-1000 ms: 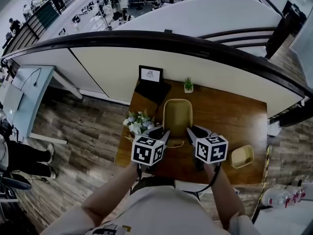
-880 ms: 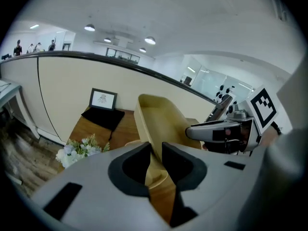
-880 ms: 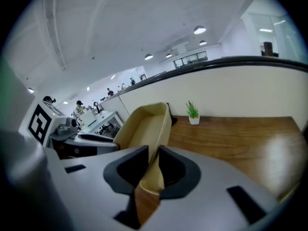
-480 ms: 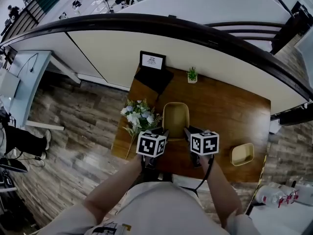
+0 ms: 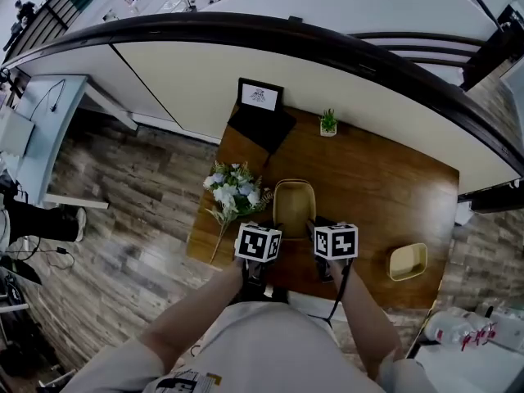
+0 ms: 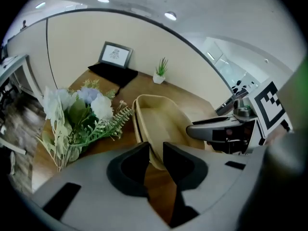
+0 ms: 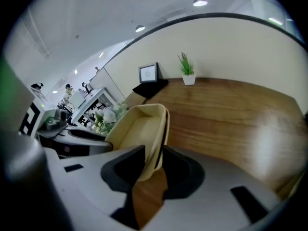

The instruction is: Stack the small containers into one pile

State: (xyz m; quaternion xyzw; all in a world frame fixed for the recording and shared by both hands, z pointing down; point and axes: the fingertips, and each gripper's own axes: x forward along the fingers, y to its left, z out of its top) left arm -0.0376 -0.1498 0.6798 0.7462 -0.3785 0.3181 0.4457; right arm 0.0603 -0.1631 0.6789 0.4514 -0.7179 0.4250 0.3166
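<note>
A stack of beige oval containers (image 5: 295, 205) sits on the brown table (image 5: 377, 195), just right of the flowers. Both grippers are at its near rim. My left gripper (image 5: 273, 228) has the rim's left corner (image 6: 153, 150) between its pads, and its jaws are opening. My right gripper (image 5: 316, 224) straddles the right corner of the rim (image 7: 153, 153); its jaws are opening too, and a dark gap shows beside the wall. A single small beige container (image 5: 407, 261) lies apart at the table's right front.
White and blue flowers (image 5: 233, 195) lie at the table's left edge, close to the left gripper. A framed picture (image 5: 259, 97) on a black mat (image 5: 260, 129) and a small potted plant (image 5: 328, 123) stand at the back. Plastic bottles (image 5: 467, 330) lie off the table, lower right.
The head view has pulled back, so the table and grippers look smaller. Both grippers stay at the near rim of the beige stack, which now lies slightly closer to the front edge.
</note>
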